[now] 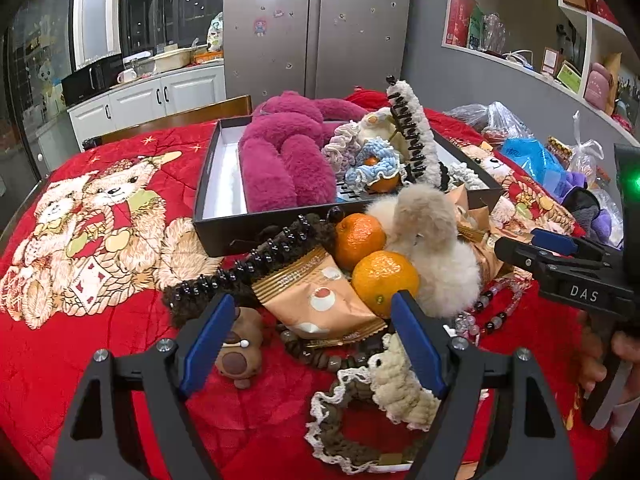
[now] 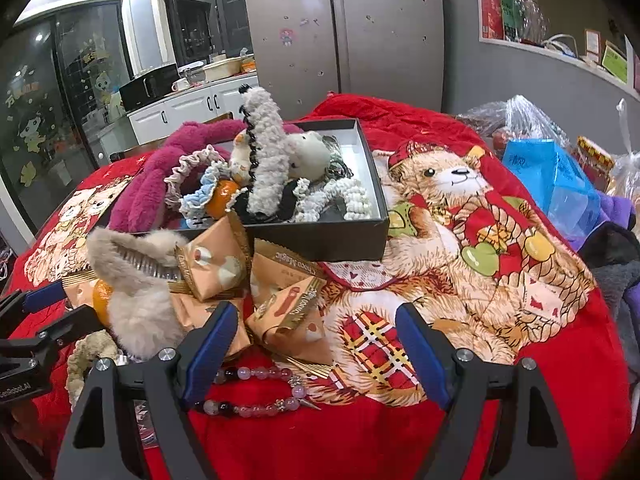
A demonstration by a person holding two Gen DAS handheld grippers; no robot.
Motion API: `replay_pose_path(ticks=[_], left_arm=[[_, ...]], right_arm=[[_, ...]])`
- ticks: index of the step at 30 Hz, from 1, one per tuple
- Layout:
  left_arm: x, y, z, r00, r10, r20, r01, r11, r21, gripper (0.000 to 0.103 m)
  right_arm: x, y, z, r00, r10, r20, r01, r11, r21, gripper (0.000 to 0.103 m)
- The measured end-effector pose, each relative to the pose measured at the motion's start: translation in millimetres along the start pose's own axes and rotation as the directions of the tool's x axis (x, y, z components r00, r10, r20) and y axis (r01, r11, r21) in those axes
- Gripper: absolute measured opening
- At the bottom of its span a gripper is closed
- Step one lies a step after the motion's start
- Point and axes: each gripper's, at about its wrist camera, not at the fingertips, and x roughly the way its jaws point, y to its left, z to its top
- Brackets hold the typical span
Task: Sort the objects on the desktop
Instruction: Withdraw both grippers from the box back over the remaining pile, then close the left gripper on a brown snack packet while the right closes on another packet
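Partly buried tangerine (image 2: pixel 102 300), box (image 1: pixel 216 236) overflowing

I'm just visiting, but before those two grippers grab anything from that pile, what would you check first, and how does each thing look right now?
1. Left gripper open: ok, nothing between its blue pads.
2. Right gripper open: ok, it holds nothing.
3. A target lies in front of the left gripper: ok, a snack packet and the near orange sit just ahead.
4. Target free of neighbours: not ok, the orange touches the fluffy beige hair clip and a second orange.
5. Room in the black box: ok, bare white floor shows at its left.
6. Grippers clear of each other: ok, a gap shows between them in the left view.
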Motion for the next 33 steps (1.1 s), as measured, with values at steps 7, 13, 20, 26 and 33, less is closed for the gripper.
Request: replay_pose_path(ticks=[7, 13, 20, 26, 33], left_arm=[[1.3, 2.6, -1.0, 1.0, 0.02, 0.014, -0.02, 1.0, -0.006, 0.083], [4.2, 0.1, -1.0, 0.999, 0.028, 0.024, -0.028, 1.0, 0.0, 0.083], [3.4, -3.0, -3.3, 0.999, 0.032, 0.03, -0.032, 0.999, 0.014, 0.069], [6.9, -3.3, -9.4, 1.0, -0.024, -0.019, 0.024, 1.0, -0.009, 0.033], [1.4, -2.2, -14.0, 1.0, -0.011, -0.01, 0.011, 1.0, -0.012, 0.031]], right_arm=[[10.2, 4.4, -1.0, 1.0, -0.007, -0.024, 0.007, 1.0, -0.023, 0.083], [19.5, 2.5, 0.0, 0.999, -0.005, -0.047, 0.004, 1.0, -0.01, 0.083], [31.3, -3.5, -1.6, 0.995, -0.024, -0.099, 0.027, 0.999, 0.023, 0.059], [28.0, 10.1, -3.7, 0.994, -0.051, -0.098, 0.045, 0.997, -0.066, 0.038], [23.8, 6.5, -4.6, 0.994, -0.037, -0.105, 0.031, 0.998, -0.056, 0.035]])
